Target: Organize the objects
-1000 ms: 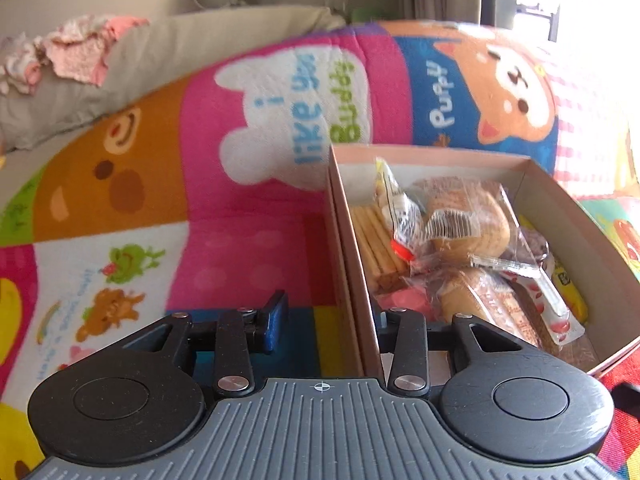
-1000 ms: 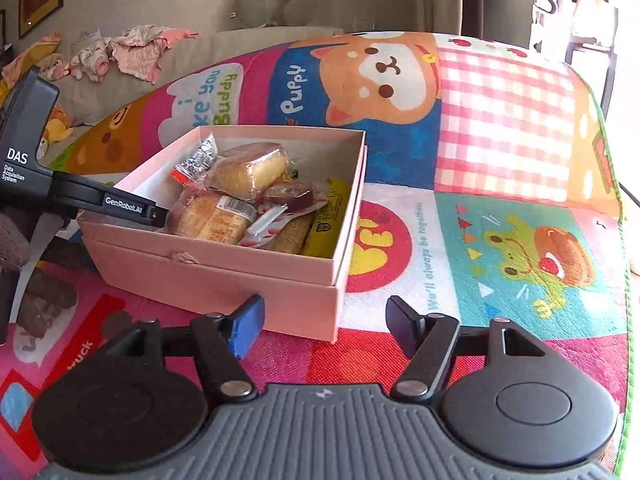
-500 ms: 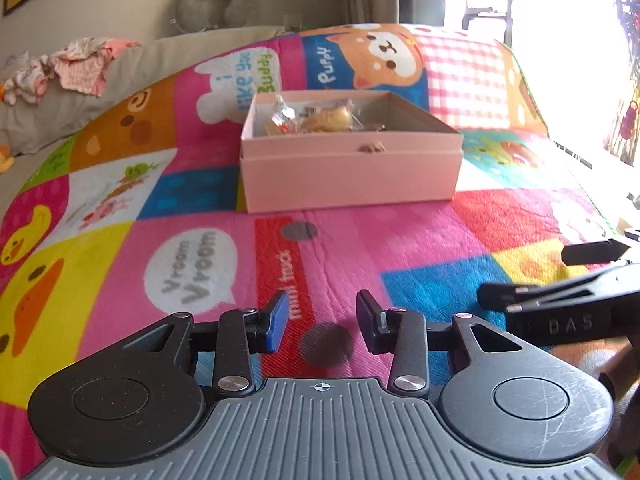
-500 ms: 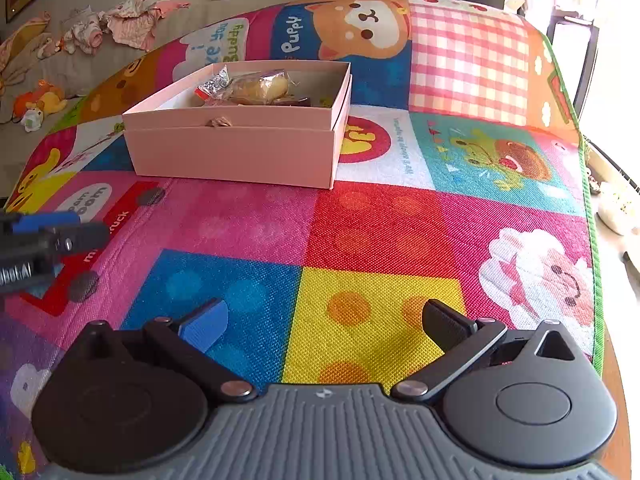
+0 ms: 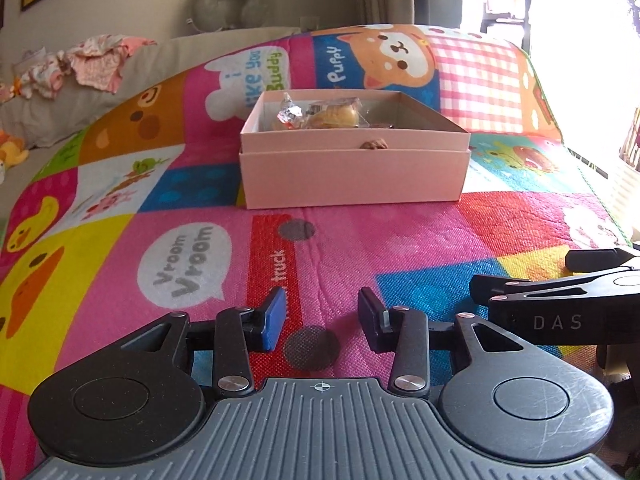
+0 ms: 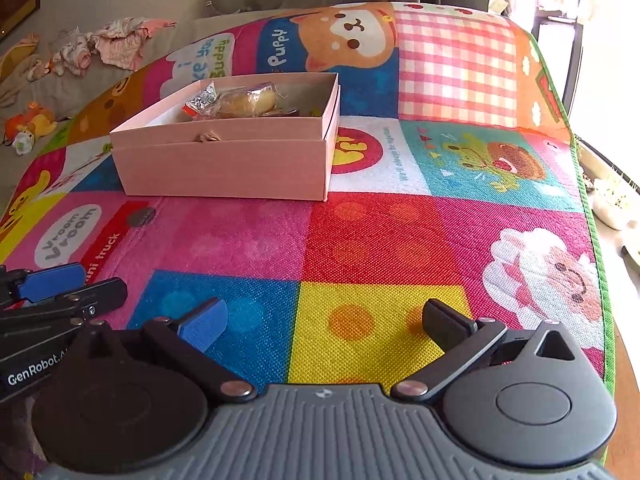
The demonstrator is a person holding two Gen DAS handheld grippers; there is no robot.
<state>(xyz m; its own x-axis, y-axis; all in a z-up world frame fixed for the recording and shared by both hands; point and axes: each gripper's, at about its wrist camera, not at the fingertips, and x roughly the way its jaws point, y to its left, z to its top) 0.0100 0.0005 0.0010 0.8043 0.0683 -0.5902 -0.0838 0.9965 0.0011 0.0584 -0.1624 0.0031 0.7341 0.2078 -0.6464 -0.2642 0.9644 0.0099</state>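
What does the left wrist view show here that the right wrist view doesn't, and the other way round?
Only the left wrist view: the whole white "Vroom Vroom" bubble and a yellow duck patch on the mat.

Only the right wrist view: the pink sheep patch, the mat's green edge and a white bowl on the floor beyond it.

Both: the open pink box of wrapped snacks, standing apart from both grippers, whose jaws are open and empty.

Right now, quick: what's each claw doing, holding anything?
Left claw: open, nothing between its fingers, only the play mat beneath.
Right claw: wide open, empty, over the mat.
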